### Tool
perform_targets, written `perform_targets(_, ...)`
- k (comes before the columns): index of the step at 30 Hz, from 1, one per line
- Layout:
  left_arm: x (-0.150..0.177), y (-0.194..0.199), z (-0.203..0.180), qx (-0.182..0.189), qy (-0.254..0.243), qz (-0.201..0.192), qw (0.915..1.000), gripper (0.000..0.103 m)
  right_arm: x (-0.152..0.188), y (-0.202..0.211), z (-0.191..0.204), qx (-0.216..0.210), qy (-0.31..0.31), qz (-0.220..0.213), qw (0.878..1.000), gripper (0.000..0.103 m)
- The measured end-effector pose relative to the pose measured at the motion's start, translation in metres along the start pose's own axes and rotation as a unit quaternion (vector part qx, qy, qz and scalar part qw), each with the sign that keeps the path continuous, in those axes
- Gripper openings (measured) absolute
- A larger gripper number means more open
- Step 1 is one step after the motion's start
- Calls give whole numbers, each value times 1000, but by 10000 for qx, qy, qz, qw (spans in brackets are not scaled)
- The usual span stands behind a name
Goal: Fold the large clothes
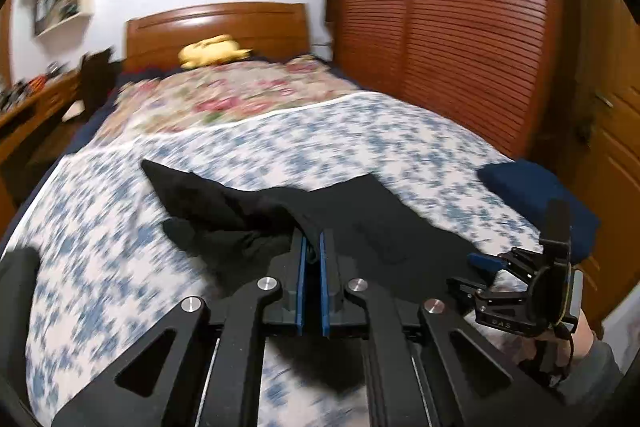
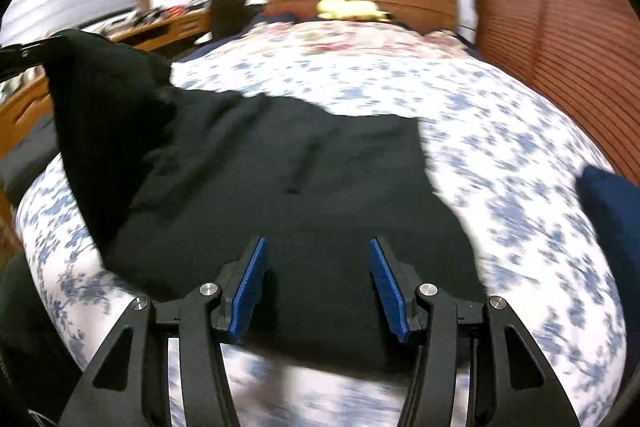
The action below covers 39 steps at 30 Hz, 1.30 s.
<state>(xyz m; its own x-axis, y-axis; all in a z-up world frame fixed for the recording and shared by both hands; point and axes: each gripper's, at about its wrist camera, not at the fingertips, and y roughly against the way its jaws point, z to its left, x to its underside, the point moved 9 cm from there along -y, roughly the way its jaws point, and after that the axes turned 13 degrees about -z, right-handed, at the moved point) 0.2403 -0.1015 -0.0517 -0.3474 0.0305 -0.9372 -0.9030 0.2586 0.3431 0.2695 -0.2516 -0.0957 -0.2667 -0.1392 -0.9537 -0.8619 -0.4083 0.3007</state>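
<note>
On the bed (image 2: 500,147), near a navy cushion (image 1: 532,195), the black garment (image 2: 280,187) lies rumpled; left claw (image 1: 313,247) pinches its raised edge, right claw (image 2: 318,259) hangs spread above it.

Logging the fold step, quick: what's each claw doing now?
Left claw: closed on the black garment.
Right claw: open, holding nothing, above the garment.

Bed (image 2: 500,155) with blue-and-white floral cover, wooden headboard (image 1: 218,27) at far end. Black garment (image 2: 304,195) lies spread on the cover ahead of and under the right fingers (image 2: 248,287), its left part lifted. Floral quilt (image 1: 224,95) beyond the left fingers (image 1: 298,267). Yellow plush toy (image 1: 212,53) by the headboard. Dark blue cushion (image 1: 532,195) right of them.
</note>
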Motion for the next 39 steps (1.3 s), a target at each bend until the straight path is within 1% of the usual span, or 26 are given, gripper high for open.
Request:
perform_targets(2,-6,-16,-32,229,-175,19,9996,6,4,9,-25,170,-154,-12,9997,55)
perform_targets(3,-7,-20,-43,306,-212,37,9993,6,7,13,-37,261,-193,10,9995,55)
perform_targets(6,-5,-40,-86,656,-331,151,9972,6,14,22,-60,454,-283,47,9986,55)
perform_targets(9,8,-59,-126,990,-415,354,9936,5,20,33,-77,550,-417,69,9976,55)
perform_targets(12,29,-76,-149,1202,-374,624,9901,5,25,43,-86,598,-511,75,9969,55)
perform_targets(15,50,-87,-157,1182,-357,844,9887,5,30,50,-93,657,-528,82,9964,55)
perform_targets(18,58,-86,-156,1154,-308,918,9886,6,32,53,-93,649,-557,101,9963,55)
perform_targets(21,55,-81,-155,1079,-375,914,9892,6,29,56,-89,615,-570,76,9964,55)
perform_targets(23,49,-71,-153,1100,-414,812,9897,18,27,52,-89,571,-589,58,9966,55)
perform_targets(26,43,-61,-143,1107,-371,680,9908,28,20,44,-83,459,-576,0,9973,55)
perform_targets(29,39,-49,-126,1042,-304,573,9924,33,12,38,-72,366,-448,-39,9983,55)
perform_targets(36,44,-26,-69,710,-101,449,9964,37,-25,28,-45,119,-236,-295,9992,55)
perform_targets(39,50,-19,-43,443,-144,421,9980,45,-41,25,-34,16,-164,-436,9989,55)
